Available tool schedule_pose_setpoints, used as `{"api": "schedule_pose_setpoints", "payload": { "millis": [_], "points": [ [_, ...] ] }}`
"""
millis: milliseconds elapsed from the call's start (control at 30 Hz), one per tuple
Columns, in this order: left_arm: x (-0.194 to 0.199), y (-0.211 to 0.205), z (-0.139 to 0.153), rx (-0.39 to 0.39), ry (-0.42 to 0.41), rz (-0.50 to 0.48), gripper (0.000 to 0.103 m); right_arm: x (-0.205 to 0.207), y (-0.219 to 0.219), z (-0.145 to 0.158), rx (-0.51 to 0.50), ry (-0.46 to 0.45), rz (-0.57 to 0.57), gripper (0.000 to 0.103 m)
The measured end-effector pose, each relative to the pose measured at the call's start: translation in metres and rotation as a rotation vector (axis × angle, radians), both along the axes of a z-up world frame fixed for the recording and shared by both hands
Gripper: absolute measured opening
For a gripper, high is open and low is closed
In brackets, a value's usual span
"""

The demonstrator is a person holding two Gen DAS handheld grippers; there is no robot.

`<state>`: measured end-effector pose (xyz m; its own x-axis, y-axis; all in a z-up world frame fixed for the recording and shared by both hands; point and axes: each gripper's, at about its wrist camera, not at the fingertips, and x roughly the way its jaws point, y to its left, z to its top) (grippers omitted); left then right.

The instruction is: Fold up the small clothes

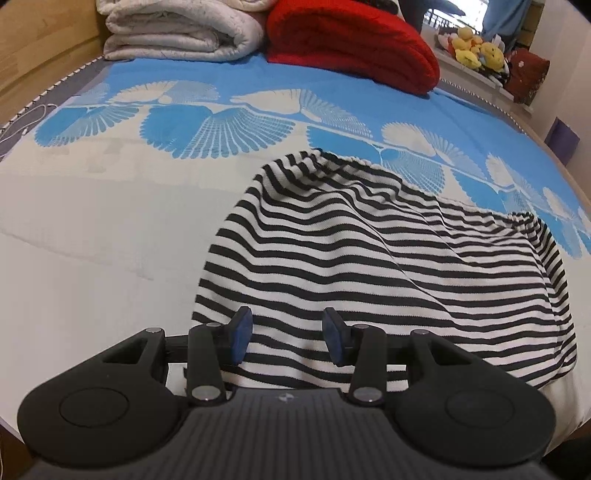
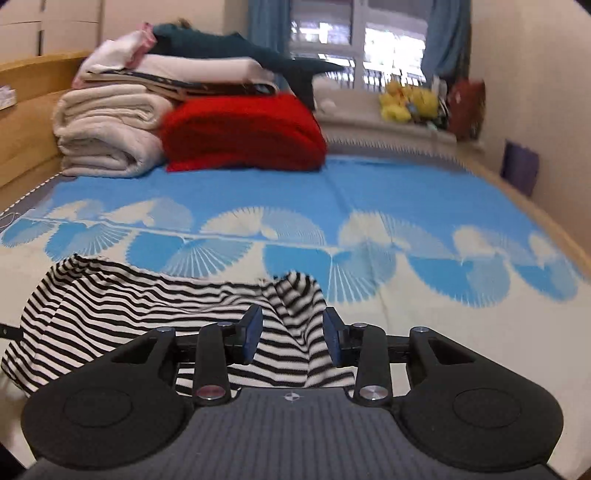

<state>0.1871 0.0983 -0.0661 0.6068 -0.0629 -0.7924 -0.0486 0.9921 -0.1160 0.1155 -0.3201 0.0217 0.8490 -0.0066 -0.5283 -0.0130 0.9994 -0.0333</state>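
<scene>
Bed [image 1: 92,229]: blue-and-cream fan-print cover, bedding stacked at 12 o'clock.
Red blanket [image 1: 351,44]: folded, touching white quilt [image 1: 177,33].
Striped garment [image 1: 369,258]: rumpled on bed, at 6 o'clock.
Left tongs [image 1: 288,339]: parted, cloth between, pads clear.
Right tongs [image 2: 293,338]: parted, striped fold between, unpinched.

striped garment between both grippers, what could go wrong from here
1. The black-and-white striped knit garment lies between the open blue pads of the left gripper and the right gripper, not visibly pinched; lifting now may leave it behind.
2. It is bunched and ridged near the right gripper, so closing there could grab several layers and skew the fold.
3. It sits near the front of the blue-and-cream fan-patterned bedspread; a tug towards the cameras might drag it off.
</scene>
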Motion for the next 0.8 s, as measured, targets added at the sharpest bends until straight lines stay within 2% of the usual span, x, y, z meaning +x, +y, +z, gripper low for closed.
{"api": "schedule_pose_setpoints", "payload": {
  "millis": [133, 267, 333, 433, 600, 733, 800],
  "points": [
    [-0.004, 0.023, 0.001, -0.078, 0.001, 0.052, 0.046, 0.004, 0.005, -0.013, 0.013, 0.035, -0.012, 0.039],
    [-0.005, 0.051, -0.007, -0.203, 0.045, 0.127, 0.046, 0.005, 0.005, -0.02, 0.022, 0.059, -0.033, 0.039],
    [-0.006, 0.06, -0.011, -0.235, 0.065, 0.149, 0.046, 0.003, 0.001, -0.019, 0.02, 0.056, -0.044, 0.039],
    [-0.01, 0.07, -0.015, -0.268, 0.085, 0.178, 0.046, 0.003, -0.018, -0.018, 0.081, 0.066, -0.09, 0.039],
    [-0.015, 0.088, -0.032, -0.404, 0.171, 0.274, 0.046, 0.005, -0.039, -0.021, 0.168, 0.093, -0.131, 0.039],
    [-0.015, 0.098, -0.05, -0.5, 0.275, 0.347, 0.046, 0.004, -0.043, -0.021, 0.184, 0.095, -0.114, 0.039],
    [-0.016, 0.099, -0.057, -0.535, 0.298, 0.375, 0.046, 0.004, -0.043, -0.021, 0.181, 0.092, -0.105, 0.039]
  ]
}}
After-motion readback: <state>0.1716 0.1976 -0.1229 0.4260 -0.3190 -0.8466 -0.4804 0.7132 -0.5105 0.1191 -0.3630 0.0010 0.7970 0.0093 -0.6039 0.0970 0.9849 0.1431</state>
